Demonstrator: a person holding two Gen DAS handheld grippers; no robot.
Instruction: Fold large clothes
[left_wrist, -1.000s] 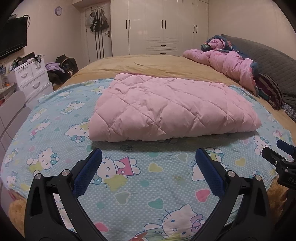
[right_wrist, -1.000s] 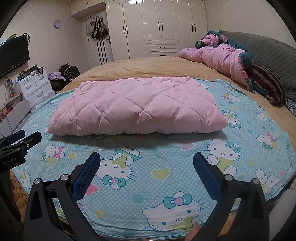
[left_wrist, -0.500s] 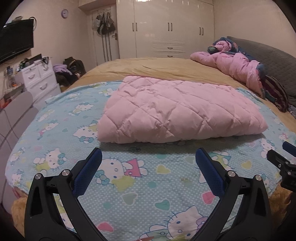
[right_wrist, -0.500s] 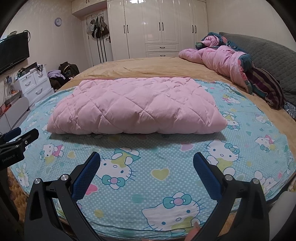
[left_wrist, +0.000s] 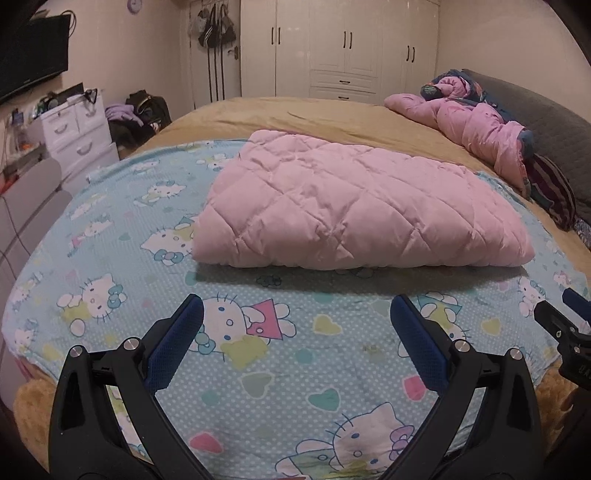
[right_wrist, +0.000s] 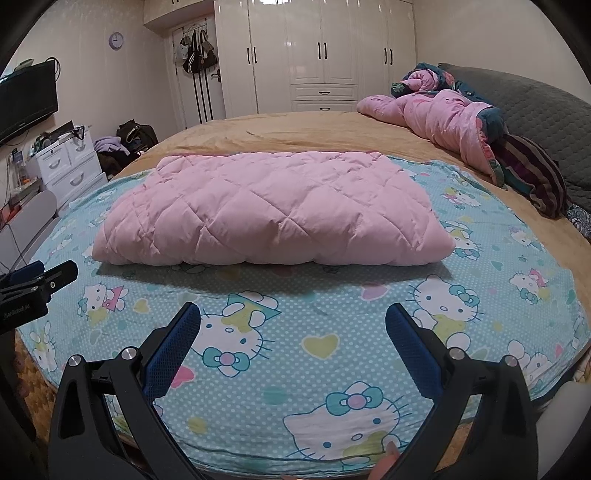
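Observation:
A pink quilted garment lies folded into a thick rectangle on the light blue cartoon-cat sheet; it also shows in the right wrist view. My left gripper is open and empty, held above the sheet short of the garment's near edge. My right gripper is open and empty, also short of the near edge. The right gripper's tip shows at the right edge of the left wrist view, and the left gripper's tip shows at the left of the right wrist view.
A crumpled pink duvet and a dark striped pillow lie at the bed's far right by a grey headboard. White drawers, a TV and bags stand left. White wardrobes line the back wall.
Both grippers have drawn slightly back and turned a little; the left wrist view has swung rightwards so the garment sits more central. The garment has not moved.

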